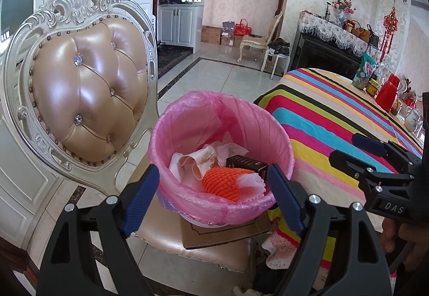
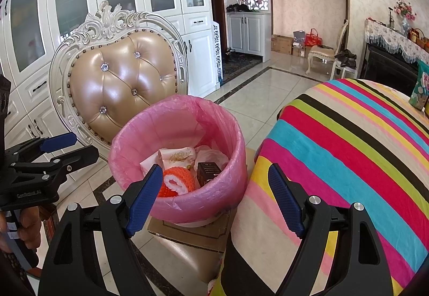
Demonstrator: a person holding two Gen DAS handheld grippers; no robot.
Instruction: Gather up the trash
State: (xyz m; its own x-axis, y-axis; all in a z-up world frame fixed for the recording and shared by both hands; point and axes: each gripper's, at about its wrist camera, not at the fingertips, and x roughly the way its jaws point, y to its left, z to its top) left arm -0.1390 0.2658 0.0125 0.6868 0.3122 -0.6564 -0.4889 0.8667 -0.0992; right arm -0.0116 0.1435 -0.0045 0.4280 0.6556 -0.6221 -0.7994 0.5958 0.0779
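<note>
Pink liner marks the bin [image 1: 222, 151], which stands on cardboard on the chair seat [image 1: 166, 237], left of the striped table [image 1: 335, 119]. Inside lie an orange foam net [image 1: 225, 183], a dark box [image 1: 246, 164] and paper. Left gripper [image 1: 214, 199] and right gripper [image 2: 211, 196] both stand spread and empty, just near of the rim; the left looks nearer the net.

Both tools share one build: the left gripper [image 1: 213, 199] and the right gripper [image 2: 213, 199] have matte black angular frames, silver round screw heads at the pivots, and ribbed blue fingers [image 1: 140, 202]. White lettering marks the black bodies.
</note>
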